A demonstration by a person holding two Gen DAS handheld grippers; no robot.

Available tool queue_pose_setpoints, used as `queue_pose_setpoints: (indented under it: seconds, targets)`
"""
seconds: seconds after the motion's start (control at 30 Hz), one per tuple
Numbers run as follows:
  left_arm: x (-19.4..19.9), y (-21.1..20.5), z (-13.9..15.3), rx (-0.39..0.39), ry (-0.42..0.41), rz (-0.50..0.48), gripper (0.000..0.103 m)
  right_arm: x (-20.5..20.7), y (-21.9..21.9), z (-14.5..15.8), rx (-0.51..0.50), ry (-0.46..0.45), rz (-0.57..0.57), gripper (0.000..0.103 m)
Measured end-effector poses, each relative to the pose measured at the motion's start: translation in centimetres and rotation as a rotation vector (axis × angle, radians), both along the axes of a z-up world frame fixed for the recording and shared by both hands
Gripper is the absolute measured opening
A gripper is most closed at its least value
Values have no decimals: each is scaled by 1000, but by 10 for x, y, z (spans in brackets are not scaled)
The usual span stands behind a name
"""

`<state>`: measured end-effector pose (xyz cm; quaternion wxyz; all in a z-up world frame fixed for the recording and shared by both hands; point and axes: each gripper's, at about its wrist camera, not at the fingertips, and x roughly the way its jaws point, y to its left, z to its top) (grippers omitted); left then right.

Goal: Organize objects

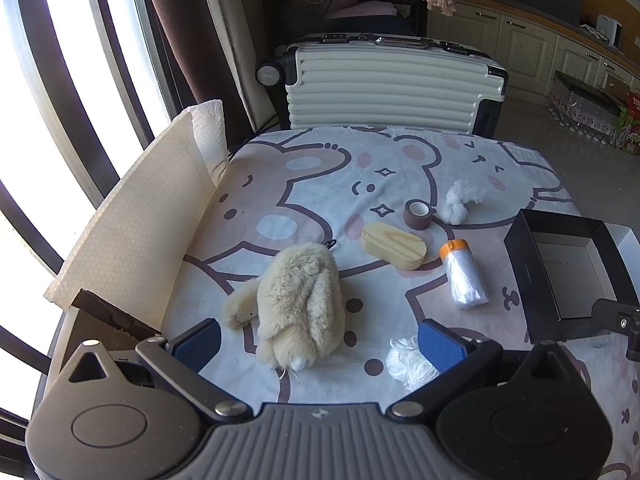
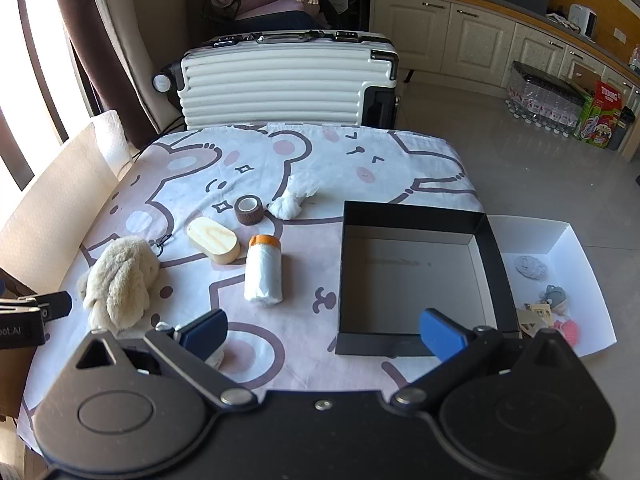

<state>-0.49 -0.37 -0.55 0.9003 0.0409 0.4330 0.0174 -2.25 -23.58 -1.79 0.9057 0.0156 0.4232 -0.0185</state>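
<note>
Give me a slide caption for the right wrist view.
Open right gripper hovers over bear-print tablecloth between white plastic roll with orange cap and empty black box.

Legible text is scarce. On the floor by the cabinets, a red and green carton (image 2: 600, 114) bears "TUBORG" on its red upper panel; the print below it is too small to read. The same carton (image 1: 632, 120) shows only "TU" at the left-wrist view's edge. The left gripper's body (image 2: 16, 330) reads "oot.AI", cut off.
</note>
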Motion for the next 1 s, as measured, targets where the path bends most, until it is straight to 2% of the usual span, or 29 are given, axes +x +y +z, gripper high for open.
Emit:
queue_pose_setpoints:
  seconds: [1.0]
  targets:
    - [-4, -4, -7, -2, 5, -2, 103, -1, -2, -3, -5, 7, -3, 103]
